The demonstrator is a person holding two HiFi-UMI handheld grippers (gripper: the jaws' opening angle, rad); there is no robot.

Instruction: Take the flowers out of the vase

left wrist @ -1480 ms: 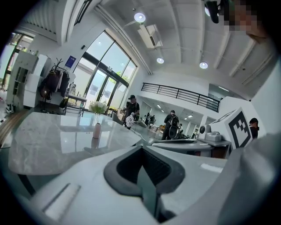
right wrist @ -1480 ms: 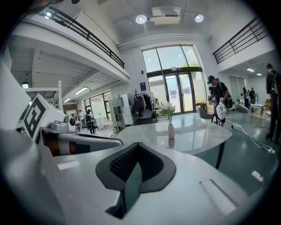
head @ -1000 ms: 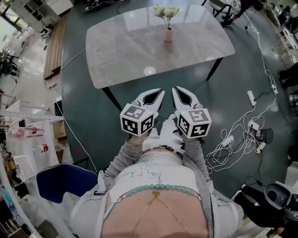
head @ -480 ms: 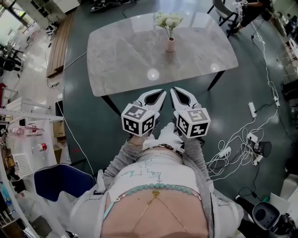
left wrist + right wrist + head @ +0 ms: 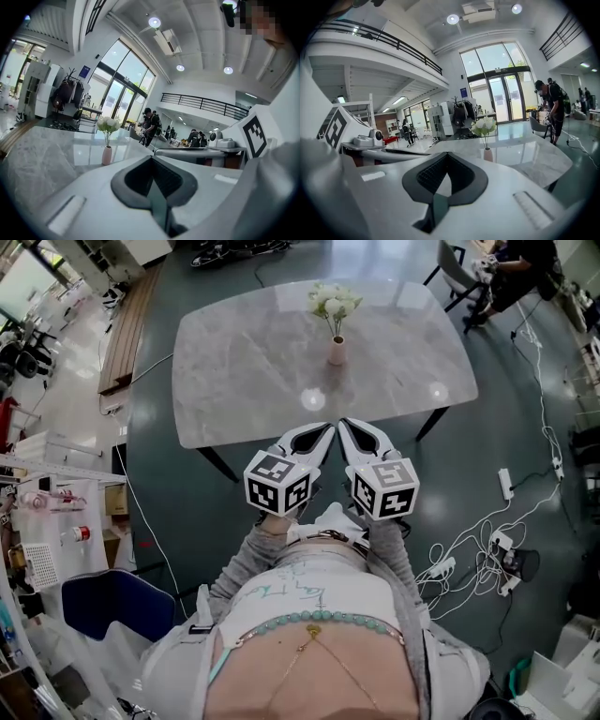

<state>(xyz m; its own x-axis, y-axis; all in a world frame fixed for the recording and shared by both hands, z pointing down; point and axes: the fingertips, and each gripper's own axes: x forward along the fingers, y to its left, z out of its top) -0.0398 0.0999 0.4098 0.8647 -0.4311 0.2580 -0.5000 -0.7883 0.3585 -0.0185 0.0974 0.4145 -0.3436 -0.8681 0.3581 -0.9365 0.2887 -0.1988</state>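
Note:
White flowers [image 5: 333, 302] stand upright in a small pink vase [image 5: 336, 351] on the far half of a grey marble table [image 5: 244, 362]. My left gripper [image 5: 319, 432] and right gripper [image 5: 349, 427] are held side by side in front of my body, at the table's near edge, well short of the vase. Both are shut with nothing in them. In the left gripper view the flowers [image 5: 108, 124] and vase [image 5: 107, 155] show left of the gripper [image 5: 151, 159]. In the right gripper view the flowers [image 5: 483, 126] and vase [image 5: 488, 155] show right of the gripper [image 5: 447, 154].
Cables and power strips [image 5: 469, 554] lie on the dark floor to the right. A blue chair [image 5: 112, 606] sits at the lower left. A person [image 5: 511, 277] stands by a chair beyond the table's far right corner. Shelves and clutter line the left side.
The table and vase have come closer, lower in the head view, as I step forward. Both grippers stay shut and side by side.

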